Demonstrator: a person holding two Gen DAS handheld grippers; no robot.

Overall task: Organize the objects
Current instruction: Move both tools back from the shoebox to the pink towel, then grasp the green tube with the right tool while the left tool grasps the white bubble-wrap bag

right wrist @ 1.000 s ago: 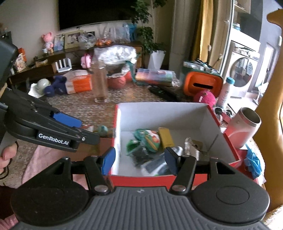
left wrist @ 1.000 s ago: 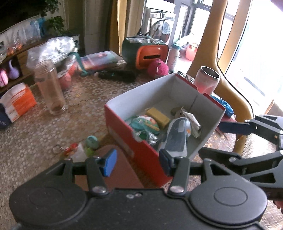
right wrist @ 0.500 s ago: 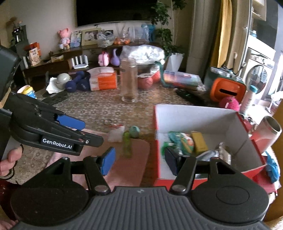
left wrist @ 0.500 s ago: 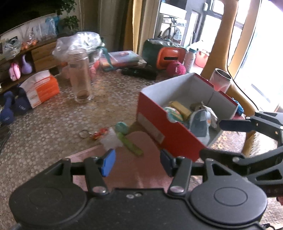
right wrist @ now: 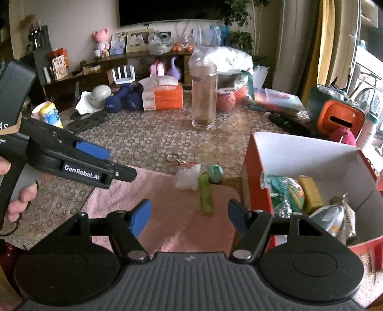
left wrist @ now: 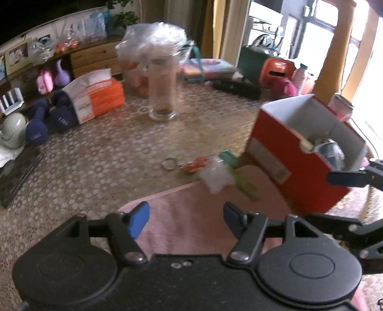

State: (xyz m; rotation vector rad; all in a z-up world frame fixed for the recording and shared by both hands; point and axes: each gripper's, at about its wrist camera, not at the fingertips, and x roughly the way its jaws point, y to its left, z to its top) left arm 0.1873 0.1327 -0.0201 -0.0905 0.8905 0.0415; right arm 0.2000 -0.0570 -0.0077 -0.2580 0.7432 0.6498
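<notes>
- Tabletop [right wrist: 143, 136] with pale patterned cloth, pink mat [right wrist: 182, 215] at lower centre.
- Red cardboard box [right wrist: 253, 167] at right; green tube [right wrist: 206, 195] beside it on mat.
- Left gripper [left wrist: 185, 216] and right gripper [right wrist: 189, 215]: jaws wide, just been opening, empty, angled down over mat.

Wall: pale, at the far side, a dark screen [right wrist: 172, 10] mounted on it.
Sideboard: low wooden unit [right wrist: 95, 69] along the far wall, with framed photos [right wrist: 140, 40] and a pink toy figure [right wrist: 101, 41] on top.
Plant: leafy, far right of the sideboard [right wrist: 239, 28].
Curtain: yellow, far right [right wrist: 320, 47].
Window: bright daylight at right [left wrist: 368, 79].
Table surface: patterned lace-like cover [right wrist: 143, 136].
</notes>
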